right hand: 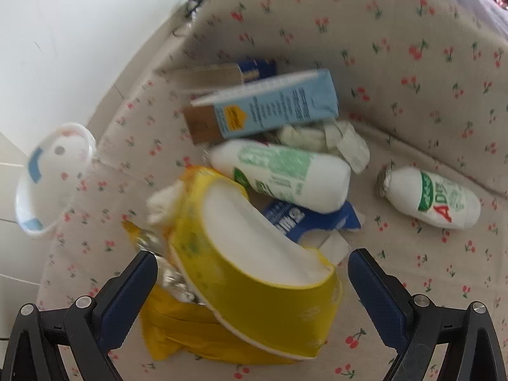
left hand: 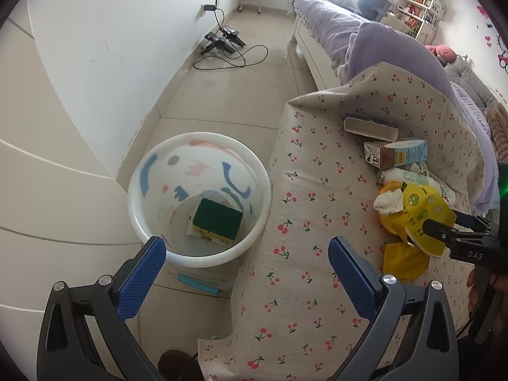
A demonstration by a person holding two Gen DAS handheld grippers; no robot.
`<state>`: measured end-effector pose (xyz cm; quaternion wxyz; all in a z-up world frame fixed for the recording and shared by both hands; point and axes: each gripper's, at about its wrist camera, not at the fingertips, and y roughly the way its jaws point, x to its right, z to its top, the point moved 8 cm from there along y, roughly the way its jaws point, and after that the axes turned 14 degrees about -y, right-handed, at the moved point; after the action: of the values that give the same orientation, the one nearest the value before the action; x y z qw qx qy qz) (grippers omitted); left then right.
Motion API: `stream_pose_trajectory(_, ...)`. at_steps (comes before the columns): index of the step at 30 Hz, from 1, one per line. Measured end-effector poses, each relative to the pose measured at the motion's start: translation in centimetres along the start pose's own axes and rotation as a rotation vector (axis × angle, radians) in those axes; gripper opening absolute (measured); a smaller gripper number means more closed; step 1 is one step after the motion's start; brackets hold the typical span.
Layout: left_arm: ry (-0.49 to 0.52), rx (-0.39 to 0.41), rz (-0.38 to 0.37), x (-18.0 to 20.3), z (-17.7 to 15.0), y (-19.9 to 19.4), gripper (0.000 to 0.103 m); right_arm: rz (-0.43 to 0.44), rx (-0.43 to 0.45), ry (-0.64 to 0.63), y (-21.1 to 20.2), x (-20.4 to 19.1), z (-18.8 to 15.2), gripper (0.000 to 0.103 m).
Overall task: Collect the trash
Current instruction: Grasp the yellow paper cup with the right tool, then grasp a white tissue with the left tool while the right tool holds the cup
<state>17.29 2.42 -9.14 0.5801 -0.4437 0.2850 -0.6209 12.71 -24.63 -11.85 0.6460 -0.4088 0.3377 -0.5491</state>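
Left gripper hangs with fingers spread wide and empty, straddling the edge between the bin on the floor and the cherry-print worktop; likely parked there to keep the bin in sight. The bin already holds a green sponge. Right gripper is at the trash pile: the yellow cup, crushed and tilted, lies between its fingers. The right view shows those fingers well apart on either side of the cup, released rather than clenched; in the left view one finger seems to meet the cup's rim, but contact cannot be confirmed. Cup rests on a yellow wrapper, with a tissue just beside it. Only the right view shows two white bottles and a blue wrapper behind the cup; only the left view shows the bin's contents. Both show the carton. Right view is motion-blurred. Judgement: the cup grasp is in hand, most trash uncollected.
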Motion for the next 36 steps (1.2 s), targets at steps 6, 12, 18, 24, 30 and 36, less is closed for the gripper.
stream_pose_trajectory(6, 0.011, -0.012, -0.003, 0.8, -0.5, 0.5, 0.103, 0.039, -0.041, 0.002, 1.2, 0.0, -0.6, 0.099)
stream_pose_trajectory(12, 0.031, -0.035, -0.012, 2.2, -1.0, 1.1, 0.103, 0.066, -0.047, 0.007, 1.3, 0.1, -0.8, 0.081)
stream_pose_trajectory(18, 0.048, -0.049, -0.035, 4.2, -1.4, 1.5, 0.103, 0.092, -0.018, -0.001, 0.3, 0.5, -1.4, 0.064)
stream_pose_trajectory(24, 0.067, -0.057, -0.073, 7.2, -1.9, 1.9, 0.103, 0.105, 0.039, 0.021, -2.1, 1.7, -2.1, 0.06)
stream_pose_trajectory(30, 0.099, -0.063, -0.089, 10.2, -2.6, 2.8, 0.103, 0.118, 0.124, 0.081, -5.3, 4.1, -2.8, 0.06)
stream_pose_trajectory(36, 0.143, -0.047, -0.108, 13.5, -3.1, 4.3, 0.09, 0.077, 0.161, 0.151, -7.0, 7.5, -4.0, 0.06)
